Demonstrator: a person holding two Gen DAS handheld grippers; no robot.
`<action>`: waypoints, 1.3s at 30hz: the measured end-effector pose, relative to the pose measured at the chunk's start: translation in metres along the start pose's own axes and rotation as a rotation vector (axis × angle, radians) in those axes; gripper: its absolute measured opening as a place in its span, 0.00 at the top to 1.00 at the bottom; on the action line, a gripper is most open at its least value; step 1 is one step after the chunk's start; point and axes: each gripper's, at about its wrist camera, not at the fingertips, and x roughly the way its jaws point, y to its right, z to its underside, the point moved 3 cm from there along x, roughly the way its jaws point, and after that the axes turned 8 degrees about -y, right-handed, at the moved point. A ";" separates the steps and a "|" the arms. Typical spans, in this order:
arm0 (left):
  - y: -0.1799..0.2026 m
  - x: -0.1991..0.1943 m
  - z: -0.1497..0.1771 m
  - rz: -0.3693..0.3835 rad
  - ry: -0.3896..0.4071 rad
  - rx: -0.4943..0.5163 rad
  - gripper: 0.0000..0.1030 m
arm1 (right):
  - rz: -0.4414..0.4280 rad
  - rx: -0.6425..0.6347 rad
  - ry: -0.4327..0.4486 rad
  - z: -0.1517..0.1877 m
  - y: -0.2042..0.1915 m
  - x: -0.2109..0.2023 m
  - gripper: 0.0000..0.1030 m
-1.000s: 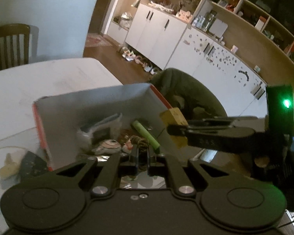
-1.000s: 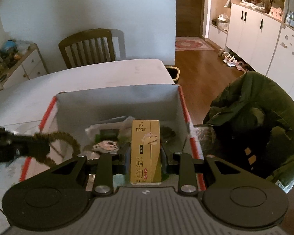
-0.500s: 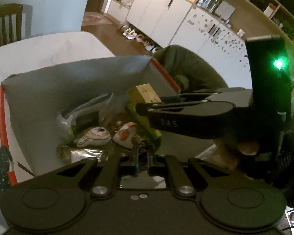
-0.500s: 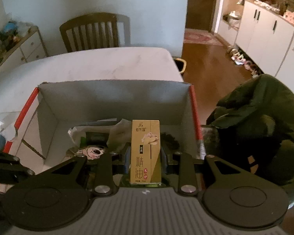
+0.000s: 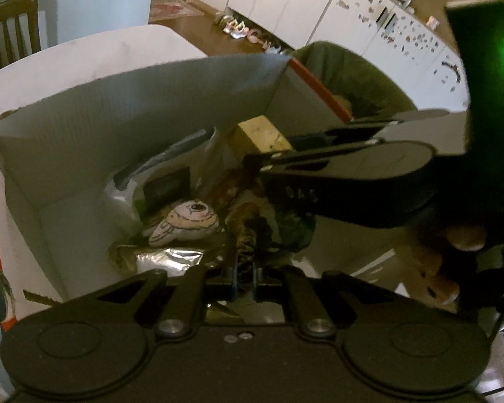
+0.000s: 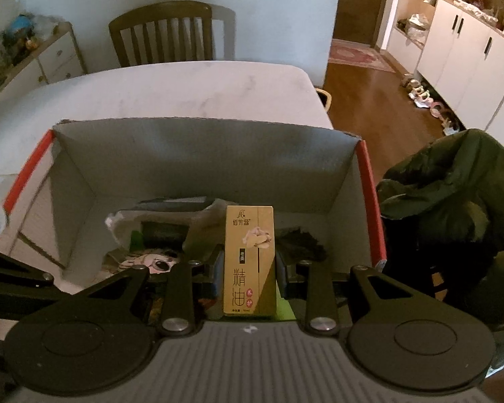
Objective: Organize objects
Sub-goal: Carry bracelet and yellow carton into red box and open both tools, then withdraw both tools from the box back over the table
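Left wrist view: the left gripper (image 5: 243,277) reaches down into the cardboard box (image 5: 134,100), its jaws drawn narrow around a brown braided loop (image 5: 248,235); the loop hangs just above the clutter on the box floor. Below and left of it lie a cartoon-face pouch (image 5: 184,221) and a foil wrapper (image 5: 171,257). The right gripper (image 5: 268,163) crosses the view from the right, carrying the yellow carton (image 5: 262,132) over the far right part of the box.

Right wrist view: the right gripper (image 6: 248,268) clamps the yellow carton (image 6: 248,262) upright between its fingers, inside the rim of the box (image 6: 201,127), above a dark leafy item (image 6: 302,240) and a white plastic bag (image 6: 124,221). The box sits on a white table (image 6: 184,87).

Judgement: both items appear poised for release. The carton should be lowered until its base meets a flat spot before the jaws part, or it may topple. The two tools sit close; releasing one at a time would avoid a knock.
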 end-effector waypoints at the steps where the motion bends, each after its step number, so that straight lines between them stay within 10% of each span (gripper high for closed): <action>1: 0.000 0.002 0.000 -0.005 -0.009 0.003 0.94 | 0.000 -0.001 -0.001 0.000 0.000 0.001 0.71; 15: -0.001 0.006 0.002 -0.019 -0.043 -0.009 0.67 | -0.029 -0.008 -0.005 -0.002 0.004 -0.004 0.71; 39: 0.016 -0.071 0.025 -0.046 0.144 0.010 0.33 | -0.104 -0.003 0.091 0.018 0.003 -0.070 0.58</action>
